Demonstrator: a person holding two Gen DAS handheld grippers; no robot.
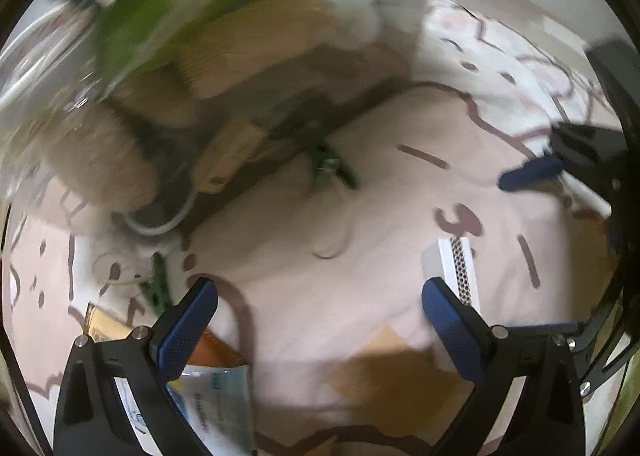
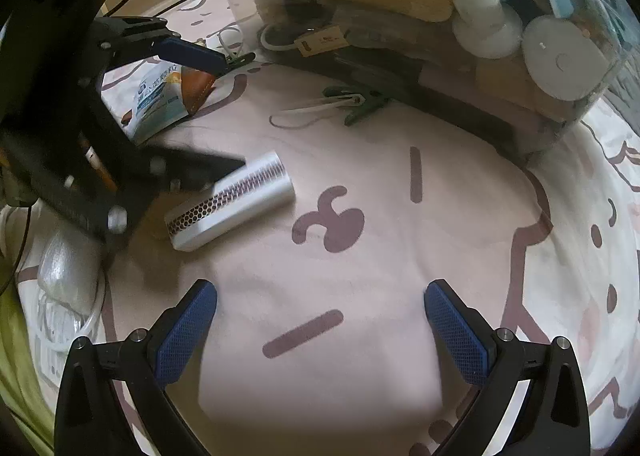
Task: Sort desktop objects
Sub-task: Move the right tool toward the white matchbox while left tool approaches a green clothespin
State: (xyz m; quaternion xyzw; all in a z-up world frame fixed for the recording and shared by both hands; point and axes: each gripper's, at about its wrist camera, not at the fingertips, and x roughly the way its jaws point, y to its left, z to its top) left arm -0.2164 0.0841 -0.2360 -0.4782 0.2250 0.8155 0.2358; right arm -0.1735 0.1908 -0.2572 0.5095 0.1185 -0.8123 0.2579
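1. Left wrist view: a pink patterned cloth [image 1: 320,276] covers the desk. The left tool [image 1: 320,320] is held open and empty; the white cylinder [image 1: 460,268] lies just beyond its right finger.
2. Right wrist view: the right tool [image 2: 320,320] is spread, empty. The cylinder [image 2: 232,201] lies ahead-left; judged light, rigid, smooth, best gripped across its middle.

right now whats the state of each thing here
left gripper: open, empty
right gripper: open, empty
white box: lying flat on the cloth
green clip: lying loose beside the bin
clear bin: full of sorted things
packet: lying on the cloth under the left gripper
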